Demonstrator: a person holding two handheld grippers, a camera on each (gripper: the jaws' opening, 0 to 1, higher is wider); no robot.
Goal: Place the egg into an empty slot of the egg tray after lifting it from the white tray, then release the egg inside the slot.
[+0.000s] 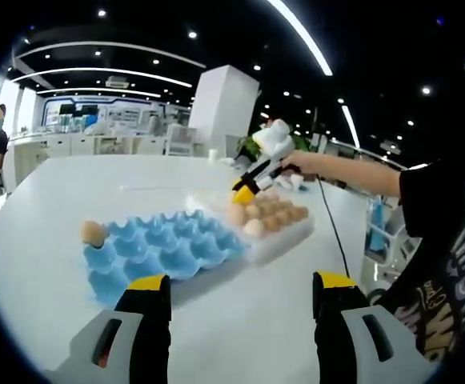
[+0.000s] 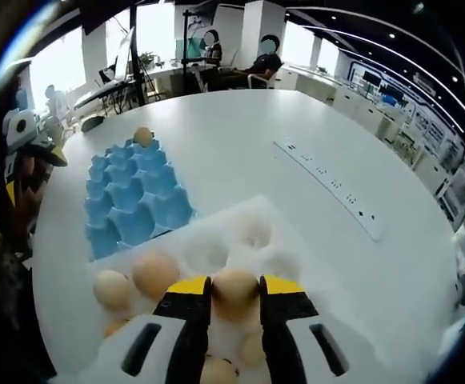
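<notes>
Between the right gripper's (image 2: 234,294) yellow-tipped jaws sits an egg (image 2: 234,291), clamped just above the white tray (image 2: 288,240). Ahead and to their left lies the blue egg tray (image 2: 132,200). Left gripper (image 1: 238,298) hangs wide, holding nothing.

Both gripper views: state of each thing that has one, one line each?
left gripper: open, nothing between its fingers, above the table.
right gripper: fingers shut on egg, over the white tray.
blue egg tray: one corner slot filled by lone egg, the slots in view otherwise empty.
white tray: holds several eggs, some hollows bare.
power strip: flat on the table, nothing plugged in.
</notes>
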